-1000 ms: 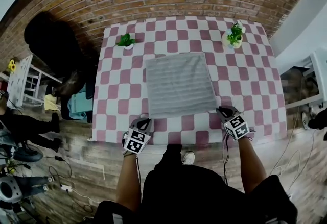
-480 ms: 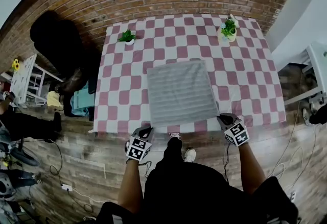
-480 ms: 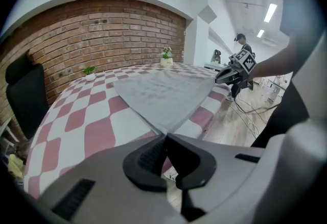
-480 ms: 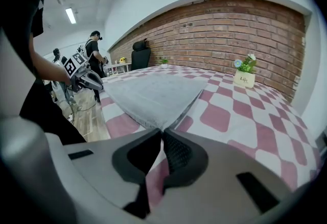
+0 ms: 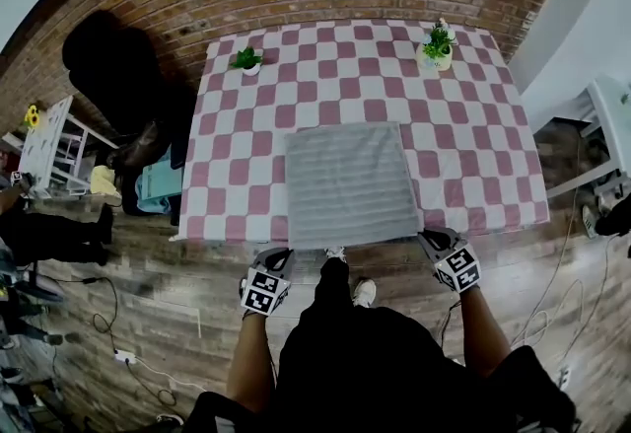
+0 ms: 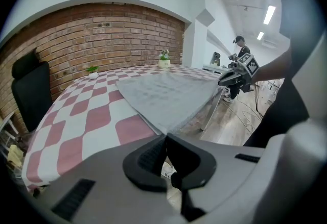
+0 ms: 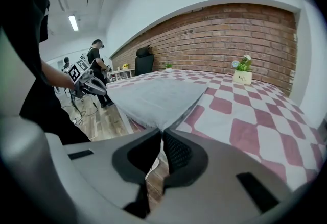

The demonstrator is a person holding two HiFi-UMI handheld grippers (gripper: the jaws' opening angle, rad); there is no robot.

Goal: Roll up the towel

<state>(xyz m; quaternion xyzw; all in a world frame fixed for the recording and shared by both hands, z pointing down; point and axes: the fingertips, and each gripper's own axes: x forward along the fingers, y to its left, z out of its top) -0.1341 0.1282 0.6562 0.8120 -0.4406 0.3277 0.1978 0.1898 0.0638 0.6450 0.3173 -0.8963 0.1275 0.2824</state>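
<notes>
Towel (image 5: 347, 184) rolling has not really begun, as far as I can see from where I stand. The grey cloth lies spread flat and square on the checked desk (image 5: 246, 175), toward the middle of its near edge. Its near hem runs along that edge, and both near corners hang just past it over the floor. No fold, curl or roll shows anywhere on it.

What is done is the grip. The left gripper (image 5: 279, 255) has its fingers (image 6: 148, 159) pressed together on the towel's near-left corner, and the cloth runs straight into the pinch. The right gripper (image 5: 432, 240) is clamped the same way on the near-right corner. Both are held level with each other just off the desk's near edge.

2 small potted plants (image 5: 246, 59) stand well apart from the towel at the far corners, so I judge they will not hinder the work.

Everything else is left: turning the near hem over onto the cloth, then rolling it toward the far edge until the whole sheet is wound up. I would put the job at its very start.
</notes>
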